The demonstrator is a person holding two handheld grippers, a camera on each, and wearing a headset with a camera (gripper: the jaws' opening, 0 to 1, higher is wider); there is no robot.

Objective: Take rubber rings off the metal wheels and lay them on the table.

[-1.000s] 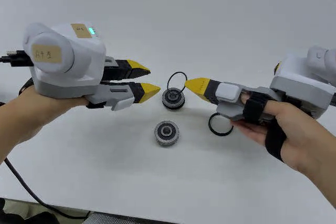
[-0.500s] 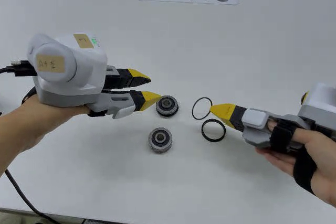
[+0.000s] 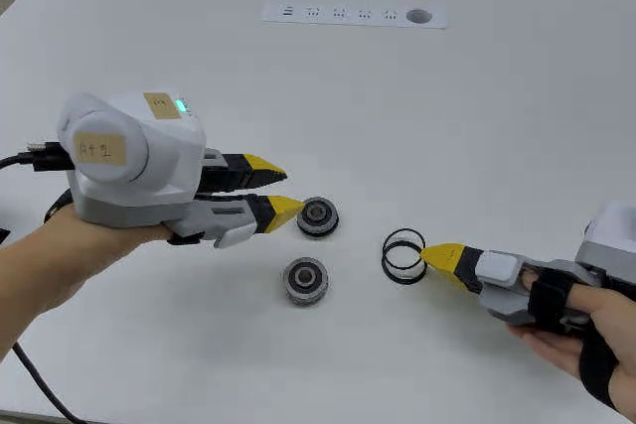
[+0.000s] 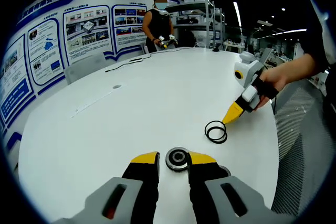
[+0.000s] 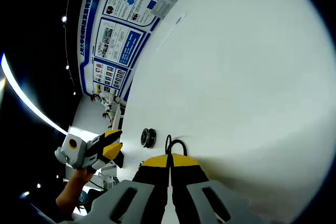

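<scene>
Two thin black rubber rings (image 3: pixel 403 255) lay right of round metal wheels (image 3: pixel 318 215); I couldn't tell if more remained. My left gripper (image 3: pixel 290 188) open, right gripper (image 3: pixel 429 255) closed, empty.

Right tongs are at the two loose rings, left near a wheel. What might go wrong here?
1. The shut right tongs sit at the overlapping rubber rings; drawing back may drag them.
2. The open left tongs are just short of the far wheel, which nothing holds; a skewed close may shove it toward the near wheel.
</scene>
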